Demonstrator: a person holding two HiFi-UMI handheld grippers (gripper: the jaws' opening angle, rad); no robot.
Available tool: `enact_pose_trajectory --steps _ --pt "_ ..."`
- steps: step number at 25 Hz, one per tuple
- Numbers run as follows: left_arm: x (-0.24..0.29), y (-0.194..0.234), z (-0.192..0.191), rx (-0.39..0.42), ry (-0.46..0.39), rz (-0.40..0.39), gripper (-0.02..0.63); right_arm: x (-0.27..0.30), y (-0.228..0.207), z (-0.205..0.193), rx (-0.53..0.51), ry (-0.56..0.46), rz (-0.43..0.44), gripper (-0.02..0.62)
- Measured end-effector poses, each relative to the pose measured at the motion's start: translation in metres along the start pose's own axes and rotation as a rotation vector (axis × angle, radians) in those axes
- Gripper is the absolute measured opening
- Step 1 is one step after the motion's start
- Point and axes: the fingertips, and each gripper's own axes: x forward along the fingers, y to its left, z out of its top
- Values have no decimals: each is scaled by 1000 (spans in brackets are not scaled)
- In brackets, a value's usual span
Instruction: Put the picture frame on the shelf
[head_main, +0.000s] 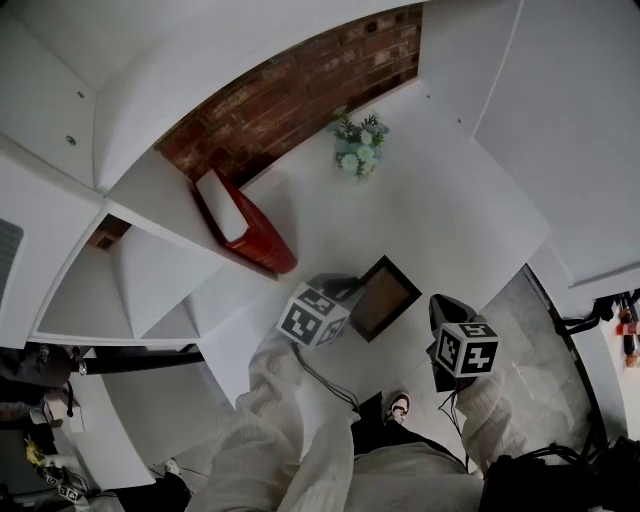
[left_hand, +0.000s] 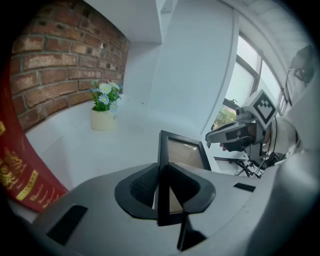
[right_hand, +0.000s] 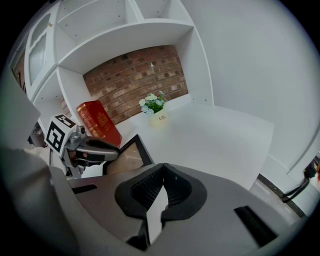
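The left gripper (left_hand: 162, 172) is clamped on the near black edge of the picture frame (left_hand: 182, 152), its pads pressing on that edge from both sides. The frame reaches away from the gripper over the white counter (head_main: 440, 190). It is well apart from the flower pot (head_main: 358, 150), on the side nearer the person. Whether its far edge rests on the counter I cannot tell.

The right gripper (right_hand: 163, 172) holds nothing, and its jaws are closed, tip against tip. In the head view it hangs to the right of the frame and farther from the flower pot than the frame is.

The flower pot stands at the foot of the brick wall (head_main: 300, 90). To its left a red book (head_main: 240, 222) leans against a white shelf divider (head_main: 160, 195).
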Motion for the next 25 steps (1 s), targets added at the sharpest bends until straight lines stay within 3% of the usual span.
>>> enact_pose_trajectory --steps 16,25 --pt "-88 -56 16 -143 -209 262 67 -59 45 8 -73 -110 93 25" --pt "-125 -71 27 -146 -266 344 67 -77 66 27 -106 -179 140 25"
